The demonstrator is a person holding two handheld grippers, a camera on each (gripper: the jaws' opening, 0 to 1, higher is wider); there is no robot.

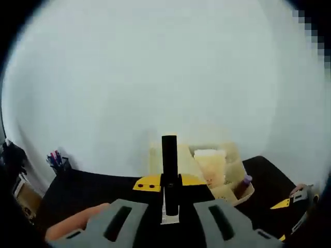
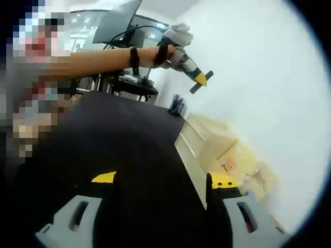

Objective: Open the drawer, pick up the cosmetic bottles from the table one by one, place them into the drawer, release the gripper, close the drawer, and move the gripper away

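Observation:
In the left gripper view my left gripper is shut on a slim black cosmetic bottle, which stands upright between the yellow fingertips, high above the black table. Beyond it stands the cream drawer unit, with a purple-capped bottle at its right side. My right gripper enters at the far right. In the right gripper view my right gripper is open over the table with nothing between its jaws. Up ahead a gloved hand holds the left gripper and the black bottle aloft. The drawer unit lies to the right.
A pen holder with coloured pens stands at the table's back left, seen too in the right gripper view as a dark pen holder. A white wall backs the table. A person's arm reaches across. Monitors and cables lie behind.

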